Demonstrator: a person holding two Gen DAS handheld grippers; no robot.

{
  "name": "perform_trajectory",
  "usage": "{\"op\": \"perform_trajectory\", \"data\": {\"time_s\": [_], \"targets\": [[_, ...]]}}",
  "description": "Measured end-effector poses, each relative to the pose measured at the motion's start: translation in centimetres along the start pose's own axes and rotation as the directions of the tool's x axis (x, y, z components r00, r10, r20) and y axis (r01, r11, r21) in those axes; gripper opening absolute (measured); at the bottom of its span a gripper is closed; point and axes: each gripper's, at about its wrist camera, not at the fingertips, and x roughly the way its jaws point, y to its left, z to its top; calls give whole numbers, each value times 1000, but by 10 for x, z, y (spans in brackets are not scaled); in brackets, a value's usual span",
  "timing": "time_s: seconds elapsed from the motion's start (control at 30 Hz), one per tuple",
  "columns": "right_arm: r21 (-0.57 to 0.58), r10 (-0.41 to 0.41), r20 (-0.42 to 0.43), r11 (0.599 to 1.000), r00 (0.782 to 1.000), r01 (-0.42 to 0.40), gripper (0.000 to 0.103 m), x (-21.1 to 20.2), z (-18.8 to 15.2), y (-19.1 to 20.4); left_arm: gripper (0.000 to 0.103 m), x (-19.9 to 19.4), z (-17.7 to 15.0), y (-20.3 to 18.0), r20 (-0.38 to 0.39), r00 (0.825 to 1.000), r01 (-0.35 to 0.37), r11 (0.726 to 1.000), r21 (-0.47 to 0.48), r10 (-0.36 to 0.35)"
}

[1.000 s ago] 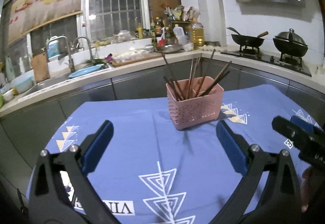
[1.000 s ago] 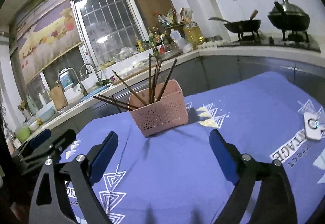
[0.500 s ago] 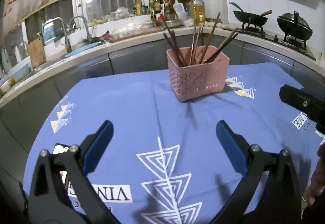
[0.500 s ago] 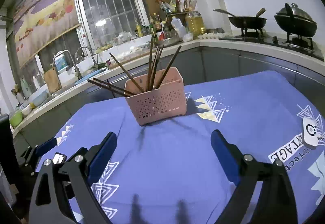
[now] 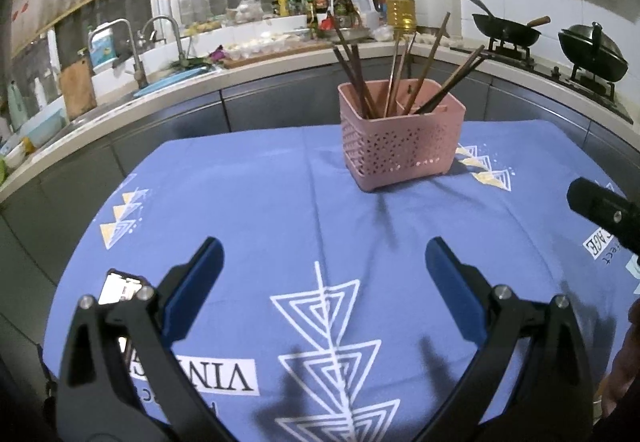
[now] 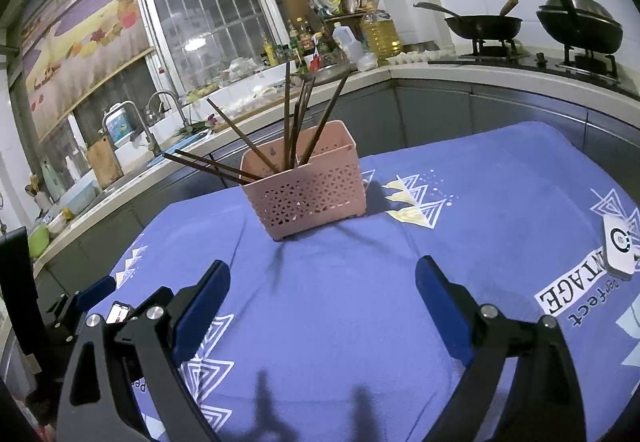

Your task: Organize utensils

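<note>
Hovering low over the blue cloth (image 5: 248,201), left gripper (image 5: 322,270) and right gripper (image 6: 322,290) both spread wide, holding nothing. Chopsticks (image 5: 394,69) standing splayed in pink basket (image 6: 308,193), mid-table. Finished, or awaiting sorting: can't tell.

Chopsticks' (image 5: 404,77) lower ends hidden inside pink basket (image 5: 400,145). White device (image 6: 620,244) cut by right edge. Counter bottle (image 6: 298,41) labels unreadable.

A: Where do the cameras look from?
B: Each sits low behind its fingers, facing the kitchen counter.
A: What do both see?
B: The pink basket (image 5: 400,139) (image 6: 306,193) (the left camera is nearer) and the blue cloth (image 5: 280,209) (image 6: 500,201).
</note>
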Motion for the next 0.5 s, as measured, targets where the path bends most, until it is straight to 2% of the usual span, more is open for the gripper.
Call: {"op": "perform_trajectory", "data": {"time_s": [0.5], "targets": [[9,-1,-5,1000,1000,2,92,3,-2,-1,97,0,-1,1,0,999,-42,999,11,42]]}}
